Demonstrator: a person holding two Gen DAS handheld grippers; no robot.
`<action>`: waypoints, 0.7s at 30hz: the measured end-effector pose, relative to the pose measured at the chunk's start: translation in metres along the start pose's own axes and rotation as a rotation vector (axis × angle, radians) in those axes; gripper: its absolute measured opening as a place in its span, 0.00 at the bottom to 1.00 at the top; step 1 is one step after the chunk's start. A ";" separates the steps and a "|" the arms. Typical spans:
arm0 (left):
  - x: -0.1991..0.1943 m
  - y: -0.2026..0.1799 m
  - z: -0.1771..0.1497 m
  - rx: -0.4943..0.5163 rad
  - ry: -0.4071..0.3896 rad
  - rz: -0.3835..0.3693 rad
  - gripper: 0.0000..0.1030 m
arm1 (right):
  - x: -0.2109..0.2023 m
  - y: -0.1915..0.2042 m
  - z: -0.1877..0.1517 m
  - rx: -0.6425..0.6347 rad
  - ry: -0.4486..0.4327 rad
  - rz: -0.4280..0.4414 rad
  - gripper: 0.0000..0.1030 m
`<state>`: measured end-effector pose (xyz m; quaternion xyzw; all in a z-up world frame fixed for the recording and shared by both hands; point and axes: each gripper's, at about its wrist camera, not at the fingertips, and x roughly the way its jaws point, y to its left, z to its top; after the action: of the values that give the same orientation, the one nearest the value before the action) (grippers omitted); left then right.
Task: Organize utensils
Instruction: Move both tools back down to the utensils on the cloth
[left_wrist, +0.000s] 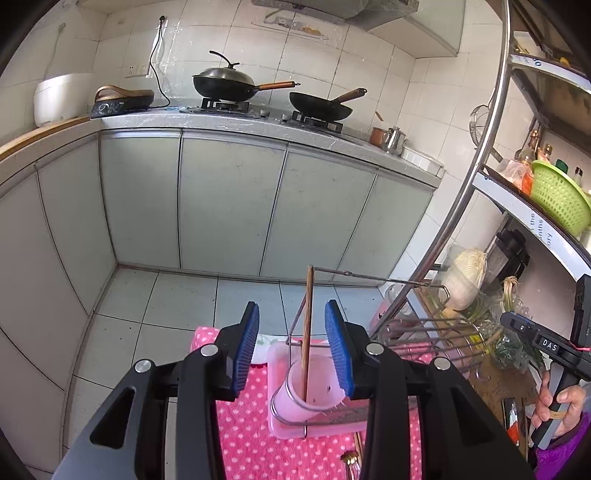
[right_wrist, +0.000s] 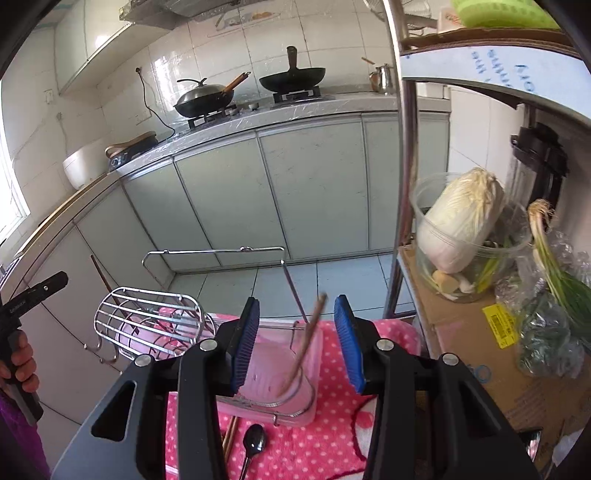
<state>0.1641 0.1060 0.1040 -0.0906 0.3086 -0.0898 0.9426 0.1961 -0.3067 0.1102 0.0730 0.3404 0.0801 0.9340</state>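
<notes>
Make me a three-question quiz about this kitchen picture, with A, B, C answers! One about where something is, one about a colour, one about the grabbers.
1. Where is the chopstick?
A. standing in the pink cup
B. on the stove
C. in the green basket

2. What colour is the dotted cloth?
A. blue
B. pink
C. yellow

3. How are the two grabbers?
A. both open
B. both shut
C. one squeezing a spoon

Answers:
1. A, its lower end sits inside the cup.
2. B, pink with white dots.
3. A, the left gripper and right gripper both show a wide gap, touching nothing.
</notes>
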 end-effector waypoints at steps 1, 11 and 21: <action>-0.005 0.000 -0.004 0.004 0.000 -0.003 0.35 | -0.005 -0.002 -0.003 0.003 -0.002 0.000 0.42; -0.023 -0.025 -0.072 0.115 0.098 -0.118 0.35 | -0.036 0.005 -0.085 0.016 0.051 0.064 0.42; 0.007 -0.078 -0.178 0.343 0.306 -0.226 0.35 | -0.011 0.014 -0.166 0.058 0.203 0.100 0.42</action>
<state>0.0543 0.0088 -0.0234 0.0511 0.4158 -0.2581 0.8705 0.0794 -0.2814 -0.0059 0.1086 0.4314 0.1235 0.8871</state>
